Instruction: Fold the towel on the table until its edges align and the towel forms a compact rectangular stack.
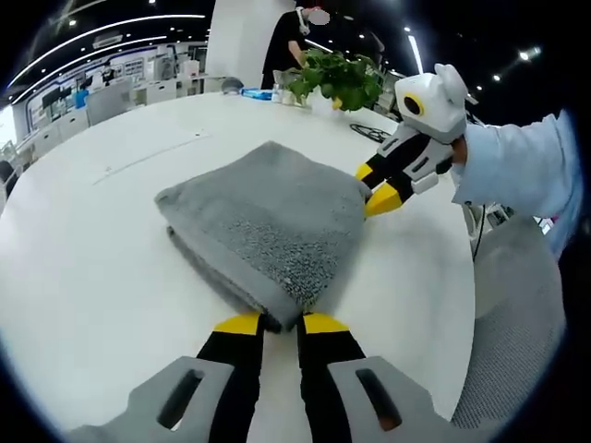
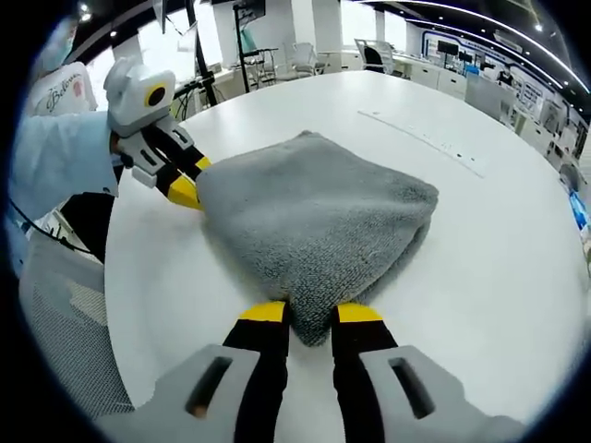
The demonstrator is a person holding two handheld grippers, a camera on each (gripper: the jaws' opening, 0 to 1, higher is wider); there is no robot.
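A grey towel (image 1: 268, 212) lies folded into a thick pad on the round white table (image 1: 92, 240). My left gripper (image 1: 282, 323) is shut on its near corner, the yellow tips pinching the layered edge. From the right my right gripper (image 1: 377, 189) meets the opposite corner. In the right gripper view the towel (image 2: 314, 212) spreads away from my right gripper (image 2: 312, 314), whose jaws hold a corner between them. The left gripper (image 2: 187, 183) sits at the far left corner of the towel there.
A leafy potted plant (image 1: 337, 78) and a black cable (image 1: 374, 132) sit at the table's far side, and a person (image 1: 286, 46) stands behind them. A grey mesh chair (image 1: 517, 314) is beside the table edge. A light blue sleeve (image 1: 517, 166) reaches in.
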